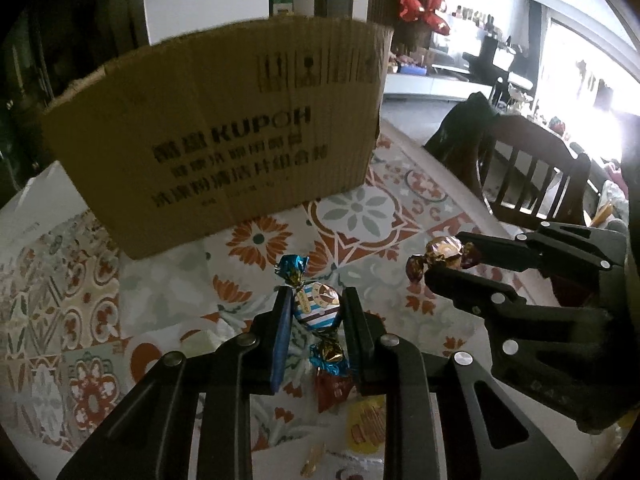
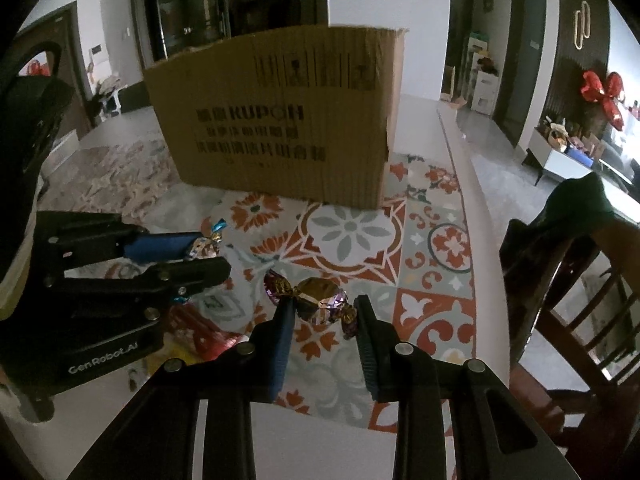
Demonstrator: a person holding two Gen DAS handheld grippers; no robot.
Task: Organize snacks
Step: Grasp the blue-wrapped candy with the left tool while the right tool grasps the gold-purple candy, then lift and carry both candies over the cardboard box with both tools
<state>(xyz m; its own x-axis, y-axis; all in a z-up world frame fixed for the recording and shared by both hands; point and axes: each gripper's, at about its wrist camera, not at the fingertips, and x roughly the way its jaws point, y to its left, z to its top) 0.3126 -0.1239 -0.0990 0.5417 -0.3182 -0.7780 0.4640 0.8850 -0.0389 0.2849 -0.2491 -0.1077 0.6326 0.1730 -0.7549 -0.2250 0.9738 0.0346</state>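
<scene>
The left gripper (image 1: 316, 308) holds a blue candy (image 1: 316, 305) between its two fingers, in the lower middle of the left wrist view. The candy has a blue-and-white striped wrapper with a brown and gold emblem on its face, and shiny blue twisted ends edged in gold. Its long axis runs roughly up and down the frame, one twist pointing to the upper left toward the cardboard box (image 1: 224, 136), the other pointing down between the fingers. In the right wrist view the same candy (image 2: 206, 245) shows at the left middle, clamped at the tip of the left gripper (image 2: 202, 254).

The right gripper (image 2: 323, 307) is closed on a purple candy (image 2: 320, 300) in the lower middle of its own view. This one has a gold and brown middle with glossy purple twists. Its long axis lies across the frame, slightly tilted, with one twist at the upper left beyond the left finger and the other against the right finger. In the left wrist view it appears at the right middle (image 1: 440, 255), held by the right gripper (image 1: 450, 258).

Both candies are held above the counter (image 1: 360, 216), which has a patterned cover of orange, grey and white tiles. The box stands on the counter in the upper half of both views, printed side facing the cameras. More wrapped snacks (image 1: 366, 424) lie on the counter at the bottom of the left wrist view.
</scene>
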